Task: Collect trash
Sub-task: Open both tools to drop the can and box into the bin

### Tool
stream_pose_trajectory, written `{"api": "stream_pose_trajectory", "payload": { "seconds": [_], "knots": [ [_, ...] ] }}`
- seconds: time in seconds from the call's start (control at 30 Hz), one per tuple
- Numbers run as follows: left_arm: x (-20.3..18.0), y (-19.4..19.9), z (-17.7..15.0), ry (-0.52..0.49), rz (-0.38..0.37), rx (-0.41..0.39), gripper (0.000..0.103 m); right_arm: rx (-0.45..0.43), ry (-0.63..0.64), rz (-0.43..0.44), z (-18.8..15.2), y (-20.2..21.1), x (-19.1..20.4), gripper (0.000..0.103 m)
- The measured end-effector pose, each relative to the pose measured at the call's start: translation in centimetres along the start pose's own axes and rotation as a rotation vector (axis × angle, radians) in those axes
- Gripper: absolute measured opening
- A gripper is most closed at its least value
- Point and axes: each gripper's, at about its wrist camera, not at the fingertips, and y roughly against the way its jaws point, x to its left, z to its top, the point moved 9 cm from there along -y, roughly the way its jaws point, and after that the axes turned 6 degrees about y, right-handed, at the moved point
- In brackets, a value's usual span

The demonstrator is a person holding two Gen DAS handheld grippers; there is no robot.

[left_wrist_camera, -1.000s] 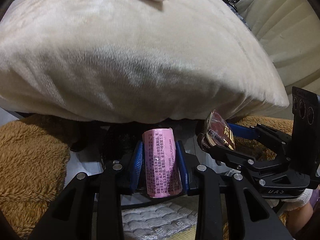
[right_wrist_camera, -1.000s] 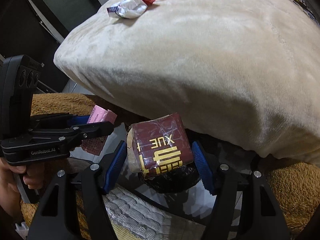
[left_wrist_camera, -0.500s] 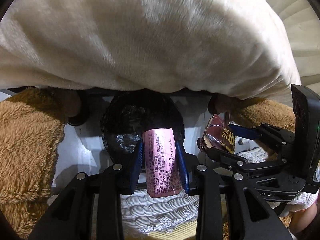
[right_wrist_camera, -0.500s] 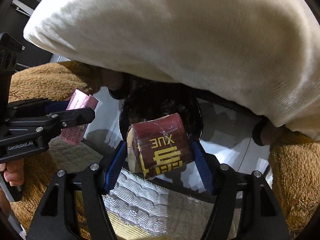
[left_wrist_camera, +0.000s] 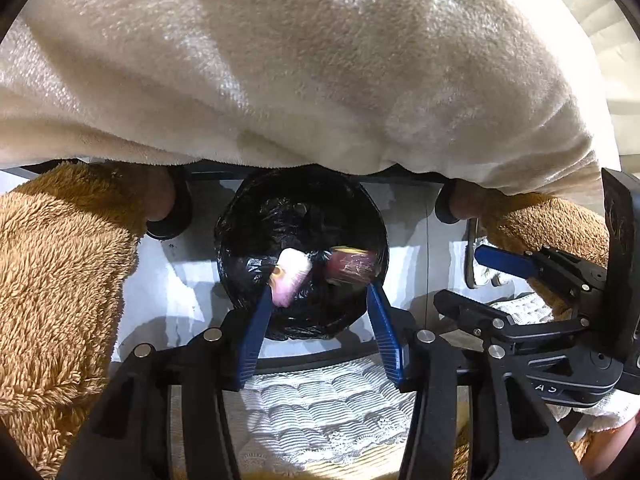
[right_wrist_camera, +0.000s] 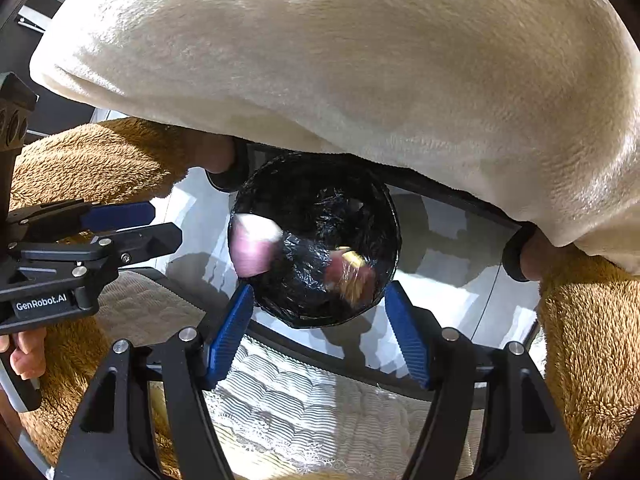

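A round bin lined with a black bag (left_wrist_camera: 256, 216) (right_wrist_camera: 320, 200) stands on the pale floor below both grippers. A pink wrapper (left_wrist_camera: 292, 276) (right_wrist_camera: 254, 244) and a dark red packet (left_wrist_camera: 352, 266) (right_wrist_camera: 350, 276) are blurred over the bin's mouth, free of any fingers. My left gripper (left_wrist_camera: 318, 300) is open and empty above the bin's near rim. My right gripper (right_wrist_camera: 320, 300) is open and empty too; it also shows at the right of the left wrist view (left_wrist_camera: 476, 276).
A cream blanket (left_wrist_camera: 300, 60) (right_wrist_camera: 360, 60) hangs over the far side above the bin. Brown fluffy fabric (left_wrist_camera: 52, 280) (right_wrist_camera: 592, 340) lies on both sides. A white quilted cushion (left_wrist_camera: 320, 408) sits under the grippers.
Both grippers opened. The pink wrapper left the left gripper and the dark red packet left the right gripper; both are falling into the bin.
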Motion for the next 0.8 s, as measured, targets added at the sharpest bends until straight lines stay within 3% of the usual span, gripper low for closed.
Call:
{"api": "stream_pose_trajectory", "payload": {
  "seconds": [0.5,0.8],
  "knots": [
    [0.3,2.9,0.9,-0.002,-0.026,-0.108,0.048,-0.075,-0.009,0.006,0.8,1.9,-0.4,0.068],
    [-1.5,7.2,1.2,-0.098,-0.048,-0.292,0.048,-0.257,0.033,0.034,1.7,6.4,0.7,0.068]
  ]
}}
